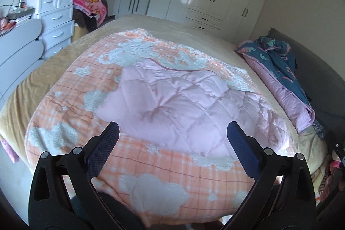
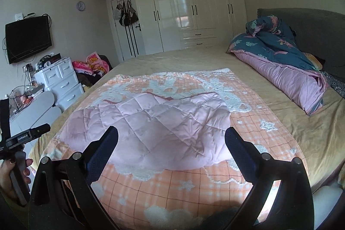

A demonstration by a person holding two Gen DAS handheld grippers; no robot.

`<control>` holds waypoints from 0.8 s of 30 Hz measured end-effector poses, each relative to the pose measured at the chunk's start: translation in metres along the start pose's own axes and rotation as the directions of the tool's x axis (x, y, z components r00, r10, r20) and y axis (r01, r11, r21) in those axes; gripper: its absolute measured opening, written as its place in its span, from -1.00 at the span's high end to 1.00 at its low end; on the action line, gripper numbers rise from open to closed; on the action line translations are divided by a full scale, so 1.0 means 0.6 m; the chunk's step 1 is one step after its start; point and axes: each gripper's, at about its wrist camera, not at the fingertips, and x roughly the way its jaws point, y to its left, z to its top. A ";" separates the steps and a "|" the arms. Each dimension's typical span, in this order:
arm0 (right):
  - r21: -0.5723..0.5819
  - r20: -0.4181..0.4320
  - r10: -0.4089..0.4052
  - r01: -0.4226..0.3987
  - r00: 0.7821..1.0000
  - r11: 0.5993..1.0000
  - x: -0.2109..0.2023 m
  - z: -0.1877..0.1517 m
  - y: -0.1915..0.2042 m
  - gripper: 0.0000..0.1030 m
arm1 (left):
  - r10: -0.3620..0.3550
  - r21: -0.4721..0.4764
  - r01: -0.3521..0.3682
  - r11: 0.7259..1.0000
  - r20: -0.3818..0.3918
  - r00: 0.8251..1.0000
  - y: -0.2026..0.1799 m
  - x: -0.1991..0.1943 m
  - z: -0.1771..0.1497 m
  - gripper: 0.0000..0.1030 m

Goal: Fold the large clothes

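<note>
A pink quilted garment (image 1: 179, 105) lies spread and rumpled on an orange checked blanket with white clouds (image 1: 151, 169), on a bed. It also shows in the right wrist view (image 2: 155, 126), on the blanket (image 2: 172, 189). My left gripper (image 1: 172, 133) is open and empty, held above the garment's near edge. My right gripper (image 2: 171, 136) is open and empty, also above the near part of the garment. The left gripper's handle (image 2: 19, 139) and the hand holding it show at the left edge of the right wrist view.
The bed has a beige sheet (image 2: 301, 126). A rolled teal and pink duvet (image 2: 280, 61) lies by the grey headboard (image 2: 312, 25). White drawers (image 1: 56, 16) and a pile of clothes (image 1: 90, 8) stand left of the bed. A white wardrobe (image 2: 189, 14) fills the far wall.
</note>
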 end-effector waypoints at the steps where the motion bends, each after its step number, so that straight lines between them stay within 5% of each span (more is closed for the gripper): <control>1: -0.009 -0.001 0.003 -0.003 1.000 1.000 -0.003 -0.003 0.005 -0.92 | -0.013 0.003 0.013 1.000 0.000 1.000 -0.008 -0.001 -0.005 -0.82; 12: -0.080 -0.091 0.017 -0.025 0.996 0.996 0.023 -0.069 0.044 -0.92 | -0.070 0.079 0.072 0.994 -0.032 0.997 -0.075 0.008 -0.075 -0.82; 24: -0.082 -0.201 0.058 -0.076 0.978 0.994 0.072 -0.113 0.062 -0.92 | -0.048 0.096 0.055 0.994 -0.072 0.996 -0.085 0.027 -0.101 -0.82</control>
